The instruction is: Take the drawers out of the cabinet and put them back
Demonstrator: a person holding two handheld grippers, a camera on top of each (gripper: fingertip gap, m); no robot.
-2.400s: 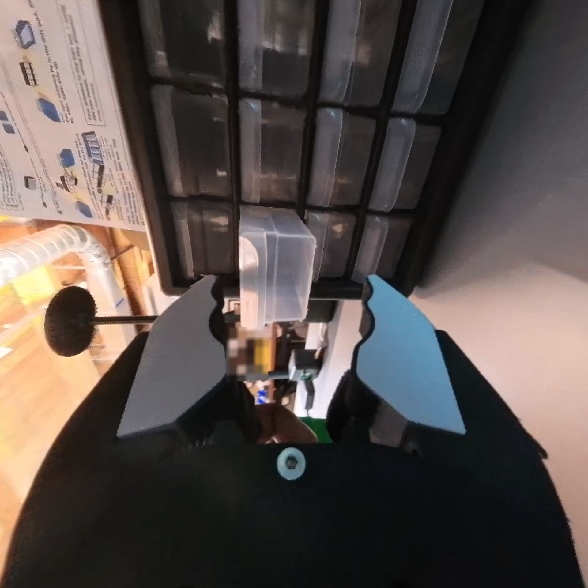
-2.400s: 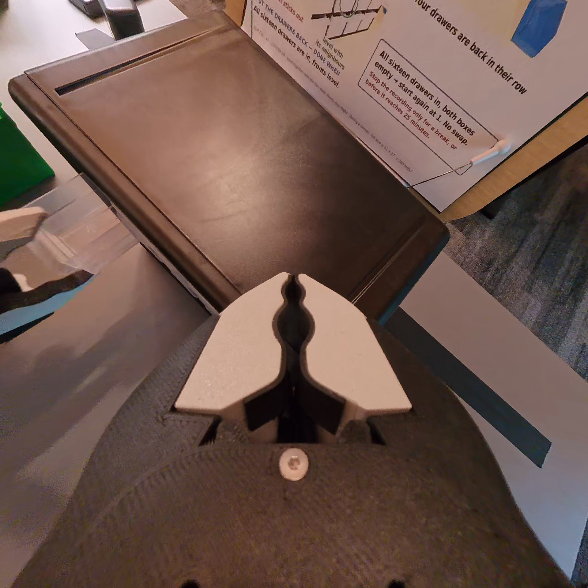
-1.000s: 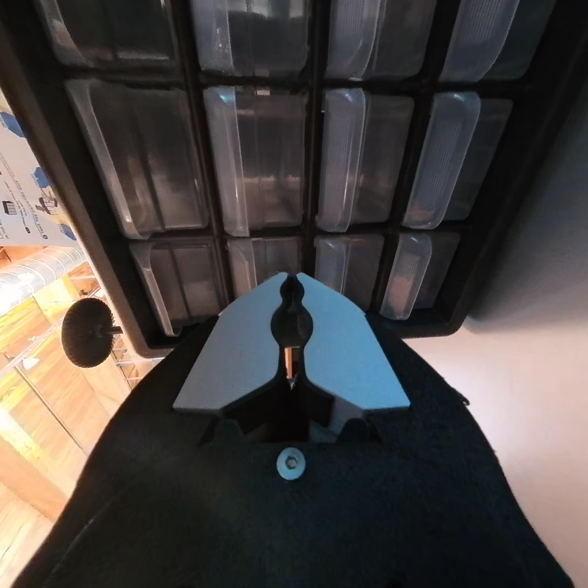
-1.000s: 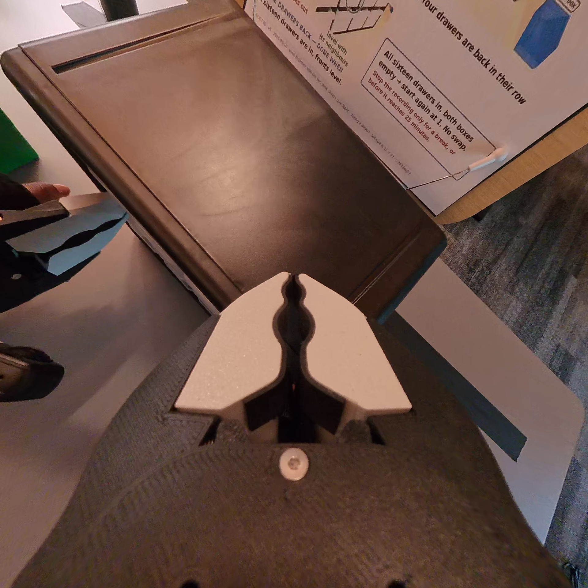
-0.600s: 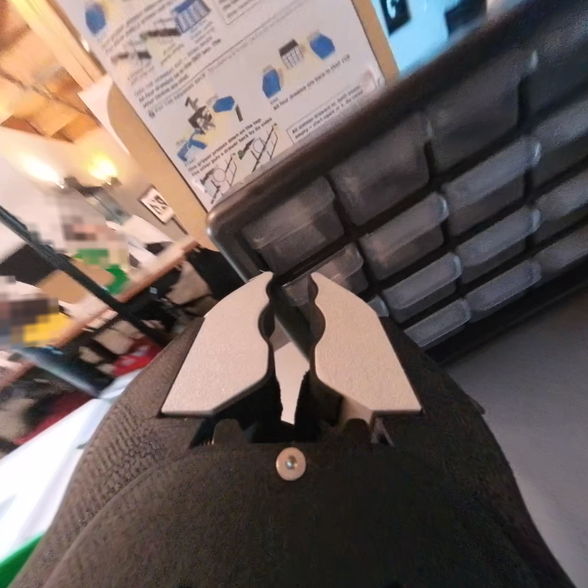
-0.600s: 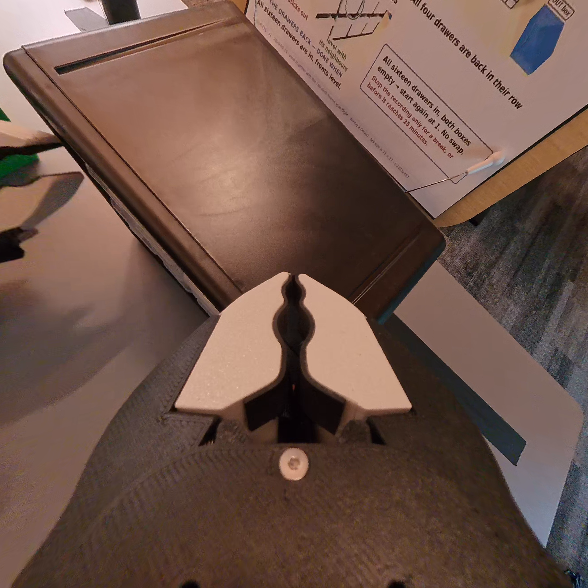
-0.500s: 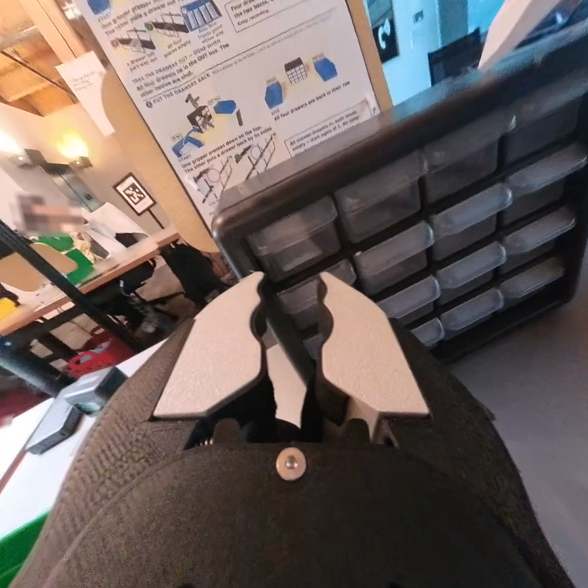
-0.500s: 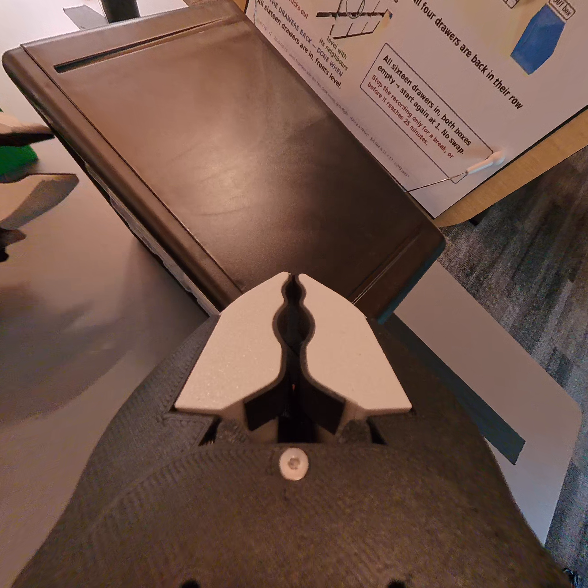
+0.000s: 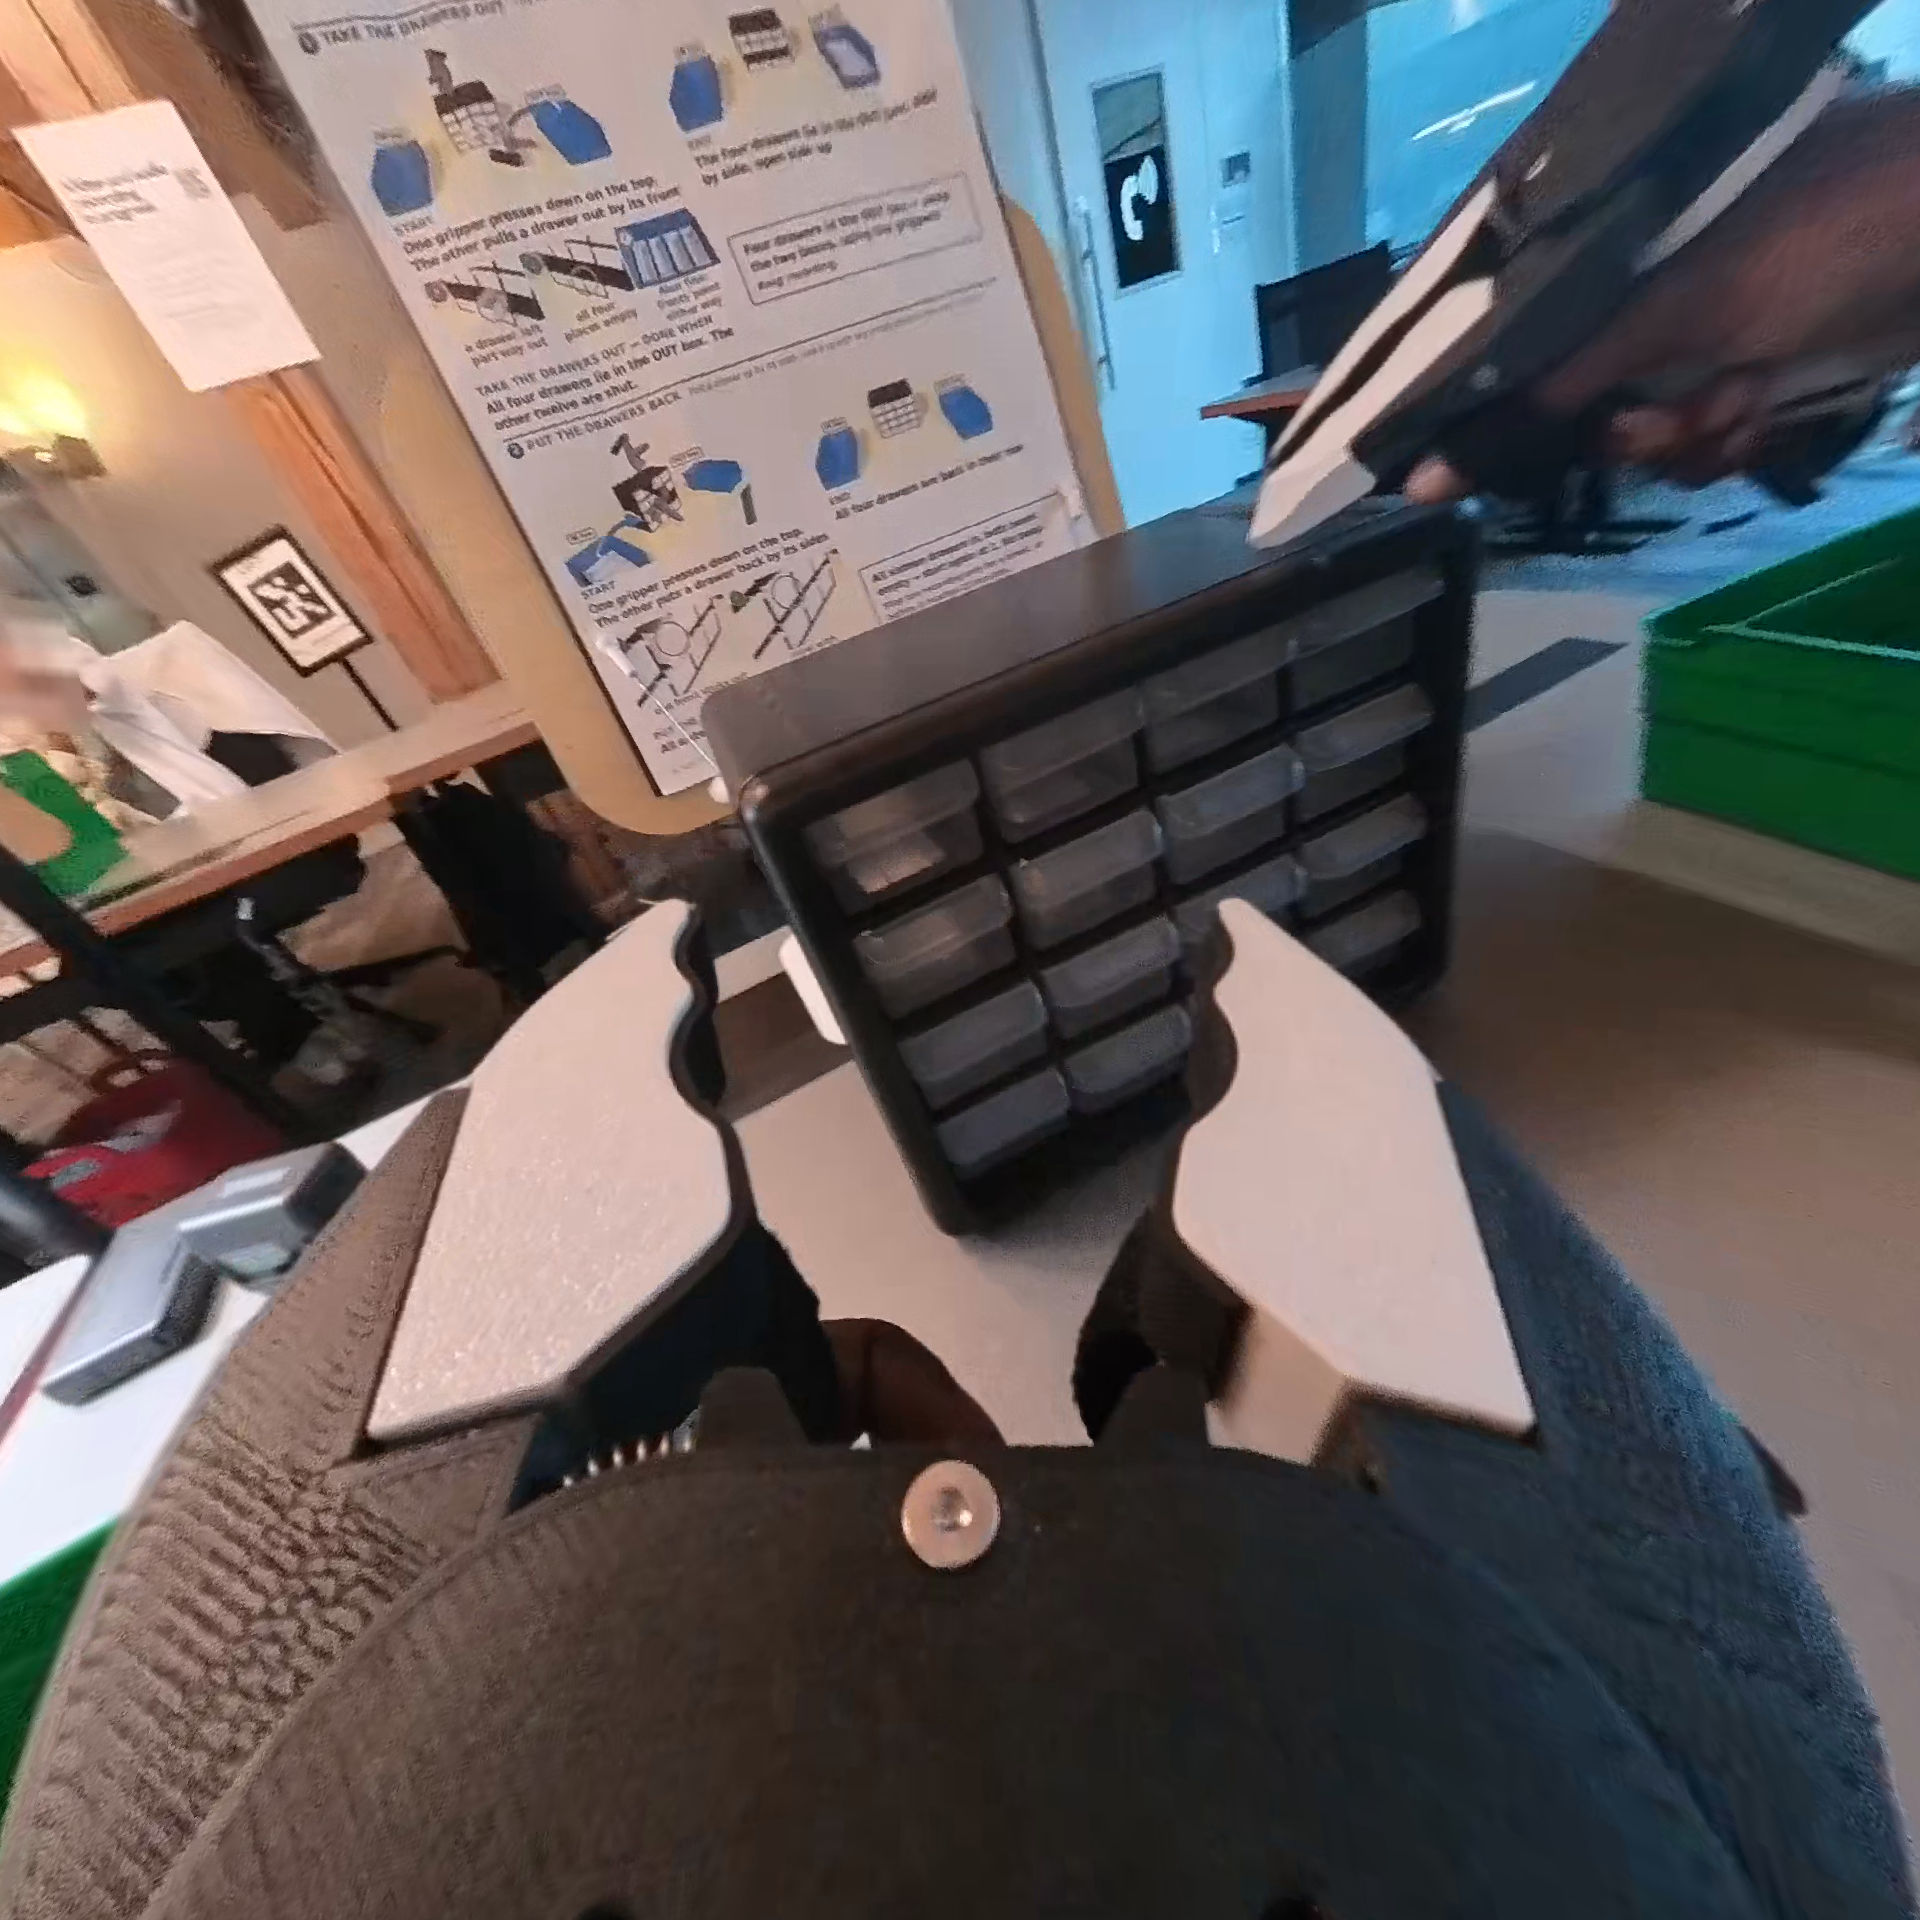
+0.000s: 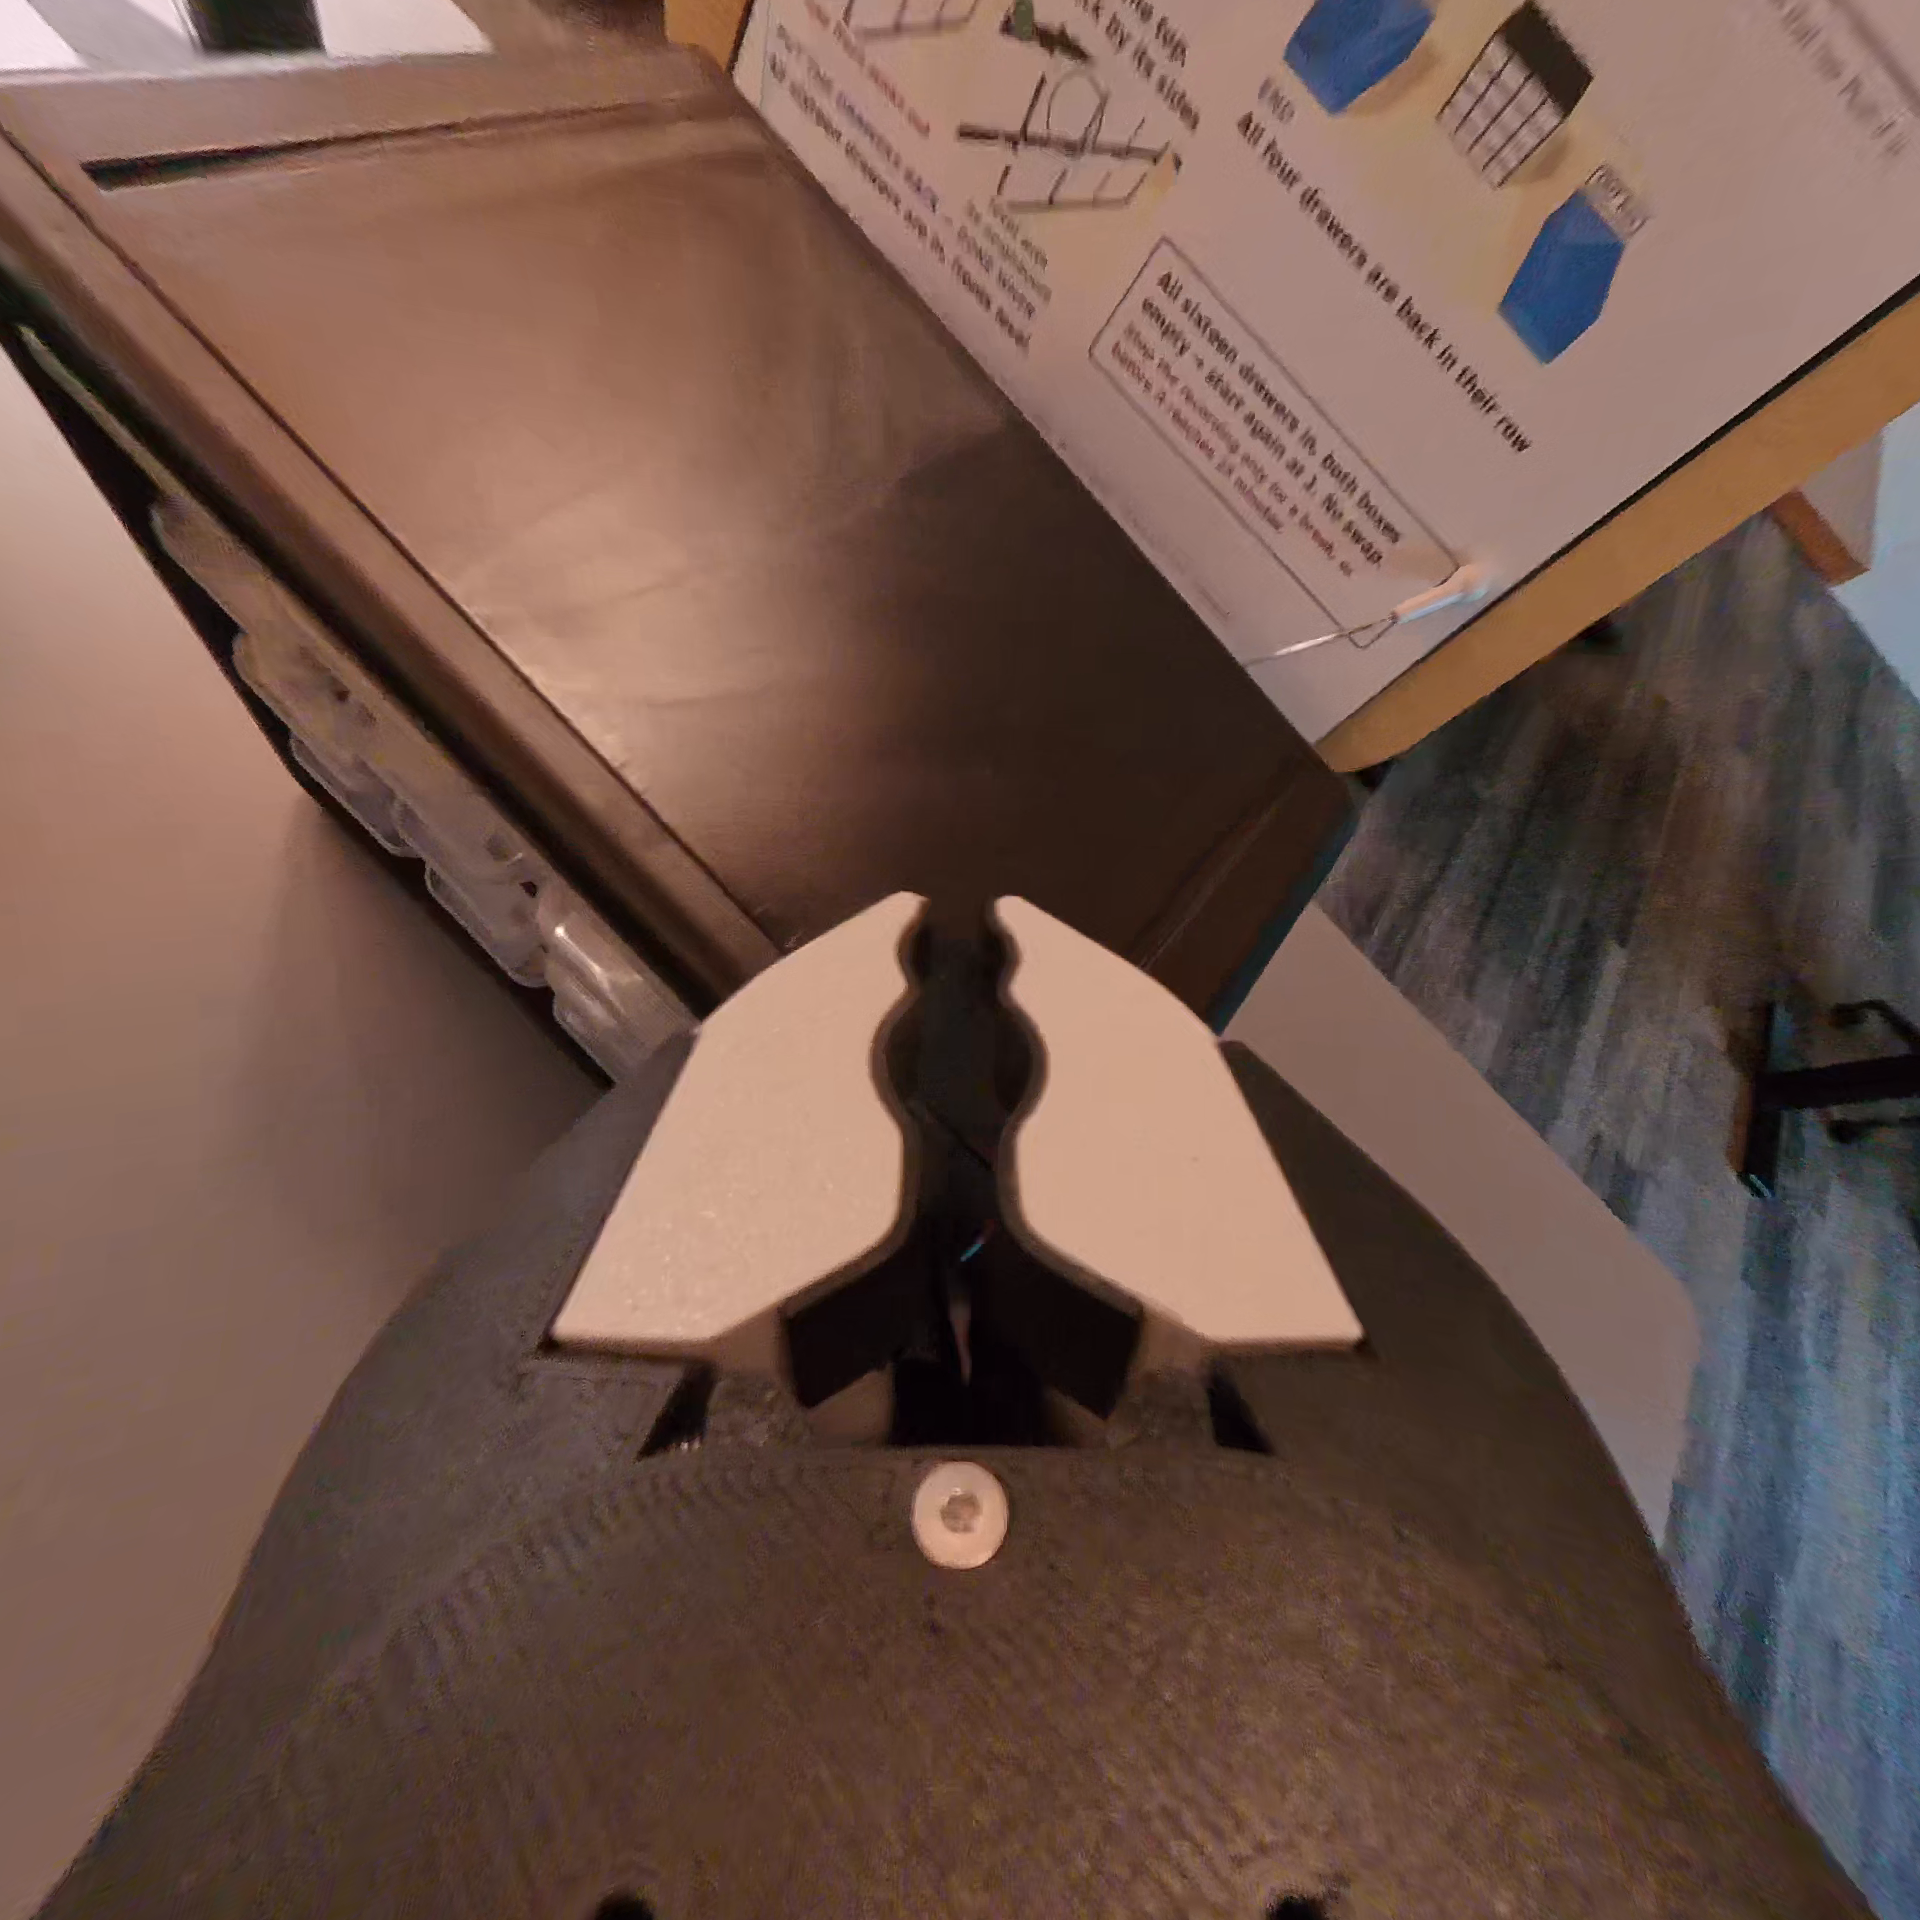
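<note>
The black cabinet (image 9: 1101,883) stands on the grey table with all its clear drawers (image 9: 1081,883) in and their fronts level. My left gripper (image 9: 956,925) is open and empty, held back from the cabinet's front with its lower left corner between the fingers. My right gripper (image 10: 958,906) is empty, its jaws together but for a narrow slit, tips on the cabinet's top (image 10: 727,520) at the near right corner. The right gripper also shows in the left wrist view (image 9: 1340,436), held by a hand above the cabinet's top right corner.
An instruction poster (image 9: 707,343) leans behind the cabinet. Green bins (image 9: 1787,727) stand to its right. A grey device (image 9: 177,1278) lies at the table's left edge. The table's right edge (image 10: 1455,1195) drops to carpet (image 10: 1714,831).
The drawer that stuck out was pushed in by the shut left gripper. The left gripper then drew back, turned upright and opened. The right gripper's jaws parted by a slit.
</note>
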